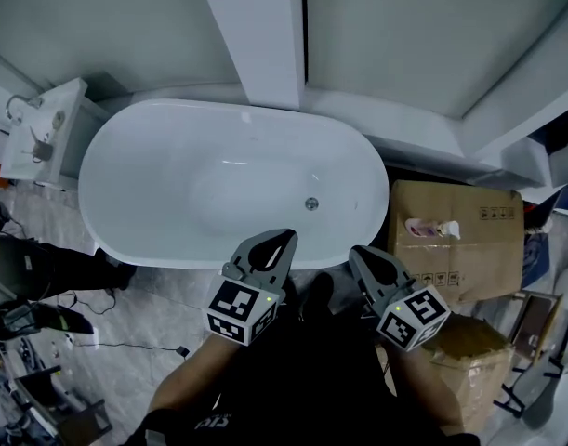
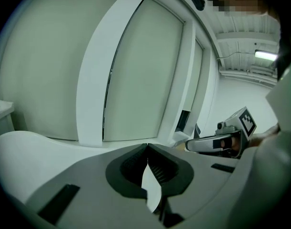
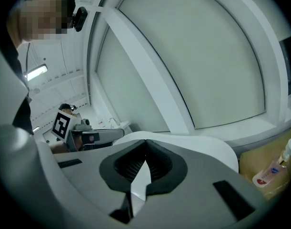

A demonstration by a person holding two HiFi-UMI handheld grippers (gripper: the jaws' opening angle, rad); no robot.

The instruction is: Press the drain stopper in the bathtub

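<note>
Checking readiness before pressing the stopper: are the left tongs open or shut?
Shut. In the left gripper view the left tongs meet at their tips, with nothing held between them.

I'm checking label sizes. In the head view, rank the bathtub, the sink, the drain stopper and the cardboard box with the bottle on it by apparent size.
1. bathtub
2. cardboard box
3. sink
4. drain stopper, by far the smallest

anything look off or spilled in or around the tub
Nothing wrong in the bathtub: it looks intact and bare apart from the drain stopper. The only odd thing is a pump bottle lying on its side on the cardboard box beside it.
</note>
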